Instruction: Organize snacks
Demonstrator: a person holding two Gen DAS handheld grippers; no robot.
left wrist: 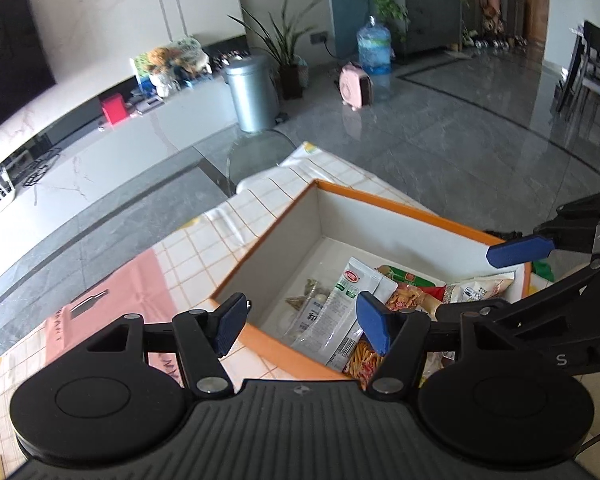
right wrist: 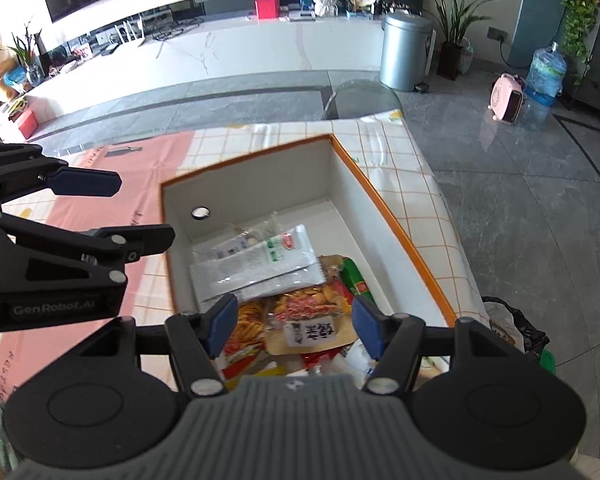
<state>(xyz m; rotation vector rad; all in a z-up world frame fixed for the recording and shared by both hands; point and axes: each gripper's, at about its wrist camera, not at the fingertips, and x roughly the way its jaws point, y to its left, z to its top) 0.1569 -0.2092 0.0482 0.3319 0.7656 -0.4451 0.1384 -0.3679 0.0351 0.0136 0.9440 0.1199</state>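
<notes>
An orange-rimmed white box (left wrist: 380, 200) (right wrist: 396, 224) stands on the checked tablecloth and holds several snack packets. A white packet (left wrist: 340, 304) (right wrist: 260, 264) lies on top of orange and red cracker bags (right wrist: 308, 300) (left wrist: 408, 296). My left gripper (left wrist: 300, 324) is open and empty above the box's near left edge. My right gripper (right wrist: 292, 322) is open and empty above the packets at the box's near end. Each gripper shows in the other's view: the right gripper (left wrist: 540, 268) at the right edge, the left gripper (right wrist: 100, 208) at the left.
A pink sheet (left wrist: 120, 304) (right wrist: 112, 168) lies on the cloth left of the box. The table's edge runs just beyond the box (right wrist: 440, 184). A black bag (right wrist: 512, 328) sits on the floor to the right. A grey bin (right wrist: 406, 52) stands beyond.
</notes>
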